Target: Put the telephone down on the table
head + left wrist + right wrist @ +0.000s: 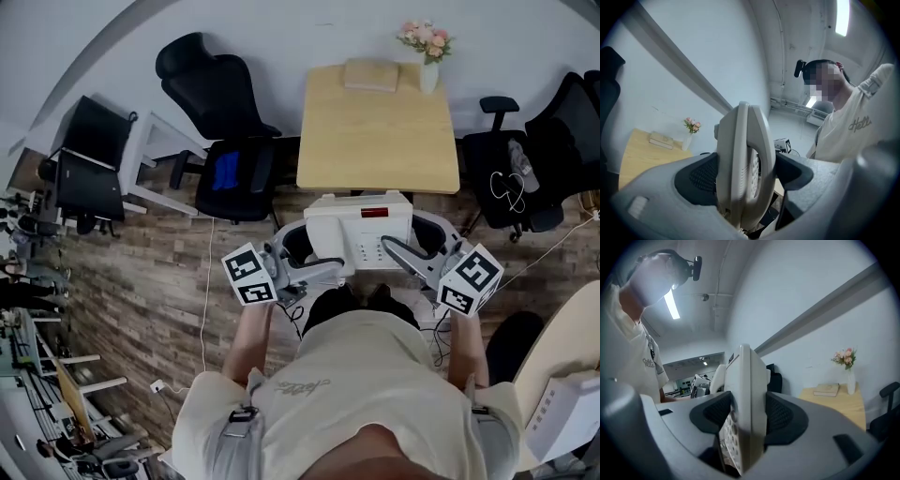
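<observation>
A white desk telephone (361, 235) with a small red display hangs in the air in front of the person, short of the wooden table (379, 127). My left gripper (302, 260) is shut on the telephone's left side and my right gripper (420, 255) is shut on its right side. In the left gripper view the telephone (743, 168) stands edge-on between the black pads (704, 178). The right gripper view shows the telephone (743, 413) squeezed between both pads (780, 416), keypad facing down-left.
On the table's far edge lie a book (371, 74) and a white vase of pink flowers (428, 56). Black office chairs stand at left (225, 122) and right (534, 159) of the table. A cable (206, 309) runs across the wood floor.
</observation>
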The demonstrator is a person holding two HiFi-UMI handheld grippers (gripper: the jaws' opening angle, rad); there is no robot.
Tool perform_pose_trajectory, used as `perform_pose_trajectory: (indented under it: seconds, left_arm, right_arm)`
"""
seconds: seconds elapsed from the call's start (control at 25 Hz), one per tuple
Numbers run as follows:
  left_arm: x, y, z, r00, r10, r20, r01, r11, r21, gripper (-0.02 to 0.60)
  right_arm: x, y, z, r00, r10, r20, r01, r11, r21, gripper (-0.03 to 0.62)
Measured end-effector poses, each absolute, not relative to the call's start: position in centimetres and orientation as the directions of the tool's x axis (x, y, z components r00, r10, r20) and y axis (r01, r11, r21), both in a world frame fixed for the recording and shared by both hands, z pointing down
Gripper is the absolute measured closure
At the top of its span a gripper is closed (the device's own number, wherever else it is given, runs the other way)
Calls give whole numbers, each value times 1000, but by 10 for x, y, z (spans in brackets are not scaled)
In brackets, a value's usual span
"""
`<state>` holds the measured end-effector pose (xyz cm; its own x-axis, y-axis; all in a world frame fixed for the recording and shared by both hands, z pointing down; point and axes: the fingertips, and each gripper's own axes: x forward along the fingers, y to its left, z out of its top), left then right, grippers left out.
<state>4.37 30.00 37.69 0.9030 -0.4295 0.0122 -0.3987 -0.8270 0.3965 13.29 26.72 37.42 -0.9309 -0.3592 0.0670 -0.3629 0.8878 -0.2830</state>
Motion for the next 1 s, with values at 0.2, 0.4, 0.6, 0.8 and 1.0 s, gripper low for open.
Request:
perform_pose_trajectory:
  seconds: [0.2,0.4,0.6,0.8,1.0]
  left_arm:
    - [41,287,387,894,-446,34,-417,-803,427,202]
    - [26,262,394,895,-445,26,-411,-802,432,202]
    - [9,226,396,903,-430,-4,-386,-814,434,202]
    - [-14,182,390,915,-402,-32,-349,-831,433,202]
    - [-42,138,383,930,-364,-50,-310,-850,425,202]
  right_arm:
    - [130,252,385,-937,-339,84,-348,882,-317,364]
    - [115,227,391,-937,-336,93,-348,884,-313,364]
    - [98,193,391,-929,-351,118,-370,878,-303,364]
    - [76,151,382,-914,-379,144,-405,869,-283,364]
    - [50,112,375,-897,-416,152,-442,854,-275,364]
